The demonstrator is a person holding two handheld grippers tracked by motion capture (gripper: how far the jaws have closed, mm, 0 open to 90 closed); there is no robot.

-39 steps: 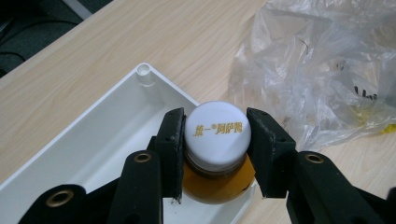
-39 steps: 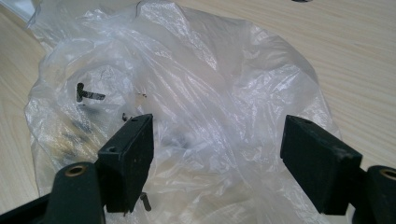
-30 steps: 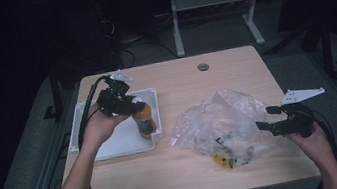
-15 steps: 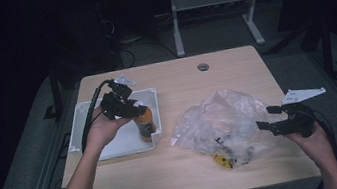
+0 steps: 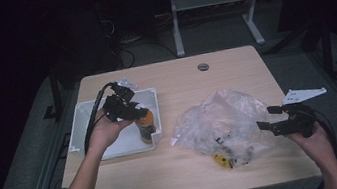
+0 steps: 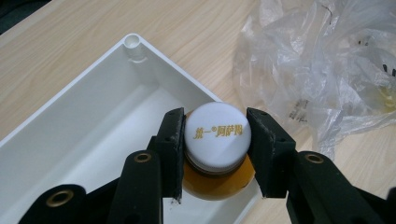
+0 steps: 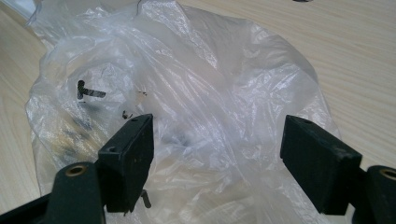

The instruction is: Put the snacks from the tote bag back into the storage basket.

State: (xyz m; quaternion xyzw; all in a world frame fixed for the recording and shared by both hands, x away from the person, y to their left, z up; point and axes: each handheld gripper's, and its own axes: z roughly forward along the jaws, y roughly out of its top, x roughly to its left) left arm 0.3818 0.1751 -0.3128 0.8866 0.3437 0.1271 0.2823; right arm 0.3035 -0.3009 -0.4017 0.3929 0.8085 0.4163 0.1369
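A pale wooden table carries a white tray and a clear plastic bag

The light, wood-grained rectangular table [image 5: 188, 172] has a small round grey grommet [image 5: 203, 66] set in its top near the far edge. On its left part lies a shallow white rectangular plastic tray [image 5: 84, 119], with raised walls and rounded corners. To the tray's right, apart from it, a crumpled, transparent plastic bag [image 5: 225, 116] spreads over the wood; dark printed marks show on its film, and a yellow object [image 5: 222, 161] lies inside at its near edge, too blurred to identify. The table stands on a grey floor [image 5: 25, 166].
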